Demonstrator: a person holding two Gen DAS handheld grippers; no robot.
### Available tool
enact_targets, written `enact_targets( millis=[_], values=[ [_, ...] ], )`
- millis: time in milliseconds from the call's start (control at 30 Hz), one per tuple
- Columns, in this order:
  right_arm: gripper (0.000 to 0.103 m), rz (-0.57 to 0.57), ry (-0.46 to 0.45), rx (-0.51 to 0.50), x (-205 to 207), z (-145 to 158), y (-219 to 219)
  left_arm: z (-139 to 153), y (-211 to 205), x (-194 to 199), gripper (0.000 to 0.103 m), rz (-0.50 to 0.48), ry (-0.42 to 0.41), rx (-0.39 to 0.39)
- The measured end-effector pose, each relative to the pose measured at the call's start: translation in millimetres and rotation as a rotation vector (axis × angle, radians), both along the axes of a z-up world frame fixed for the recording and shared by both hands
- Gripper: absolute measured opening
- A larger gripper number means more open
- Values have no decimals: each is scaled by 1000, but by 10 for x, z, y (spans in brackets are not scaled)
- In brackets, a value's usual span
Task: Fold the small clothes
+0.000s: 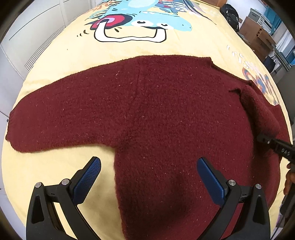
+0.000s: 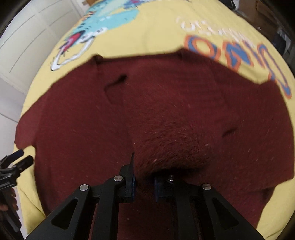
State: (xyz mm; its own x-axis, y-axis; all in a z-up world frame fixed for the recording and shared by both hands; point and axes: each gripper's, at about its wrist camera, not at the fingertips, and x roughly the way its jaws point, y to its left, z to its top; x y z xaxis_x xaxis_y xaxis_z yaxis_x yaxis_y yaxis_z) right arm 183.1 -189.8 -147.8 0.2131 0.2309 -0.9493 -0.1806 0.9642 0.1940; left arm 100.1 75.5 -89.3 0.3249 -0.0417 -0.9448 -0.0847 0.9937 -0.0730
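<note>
A dark red knitted sweater (image 1: 147, 110) lies flat on a yellow printed bedspread (image 1: 129, 48), one sleeve stretched out to the left. My left gripper (image 1: 148, 177) is open and empty above the sweater's lower body, one finger over the sheet, the other over the knit. My right gripper (image 2: 144, 177) is shut on the sweater's right sleeve (image 2: 171, 147), which is bunched and lifted over the body. In the left wrist view that sleeve (image 1: 261, 112) is folded inward, with the right gripper (image 1: 265, 139) at the right edge. The left gripper (image 2: 20, 158) shows at the left edge of the right wrist view.
The bedspread (image 2: 147, 27) carries a cartoon print and orange letters (image 2: 239, 51). White cupboard doors (image 1: 27, 33) stand to the left. A black bag (image 1: 230, 14), cardboard boxes (image 1: 258, 31) and shelving stand beyond the bed's right side.
</note>
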Motion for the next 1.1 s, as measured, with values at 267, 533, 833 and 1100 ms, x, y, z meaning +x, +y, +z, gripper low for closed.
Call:
enact_targets(
  millis=[267, 533, 833, 1100],
  values=[
    [83, 28, -10, -44, -77, 182, 1, -6, -75, -3, 102, -13, 26, 8],
    [83, -5, -27, -136, -349, 401, -504, 94, -186, -7, 102, -58, 5, 11],
    [84, -225, -17, -207, -558, 259, -1505, 122, -873, 145, 102, -254, -7, -43],
    [86, -310, -26, -179, -613, 206, -1939, 224, -2106, 593, 102, -490, -62, 27]
  ],
)
